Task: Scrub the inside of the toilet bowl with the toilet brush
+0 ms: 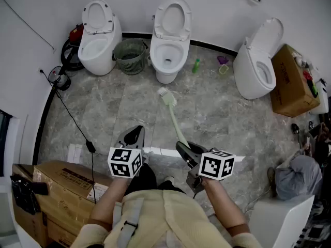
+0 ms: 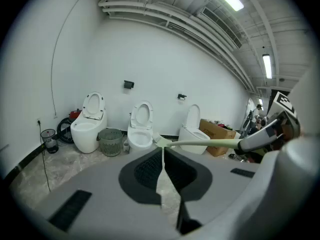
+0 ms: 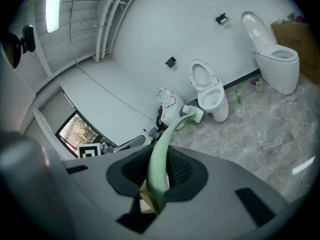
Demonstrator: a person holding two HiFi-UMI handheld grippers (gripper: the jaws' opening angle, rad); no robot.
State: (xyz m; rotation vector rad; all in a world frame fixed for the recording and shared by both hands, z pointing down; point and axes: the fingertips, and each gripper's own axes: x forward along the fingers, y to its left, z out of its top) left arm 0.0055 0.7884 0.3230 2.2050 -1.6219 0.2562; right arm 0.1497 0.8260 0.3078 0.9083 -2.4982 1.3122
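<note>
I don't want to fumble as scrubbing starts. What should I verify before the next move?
1. Grip on toilet brush: ok; right hand-held gripper jaws are closed on its handle.
2. Middle toilet lid up: ok.
3. Brush in bowl: not ok; its head hangs short of the toilet.
4. Left hand-held gripper free: ok; jaws together, nothing between them.
5. Way to toilet: ok; basket and green bottle stand off to its sides.
6. Water in bowl: cannot tell.
</note>
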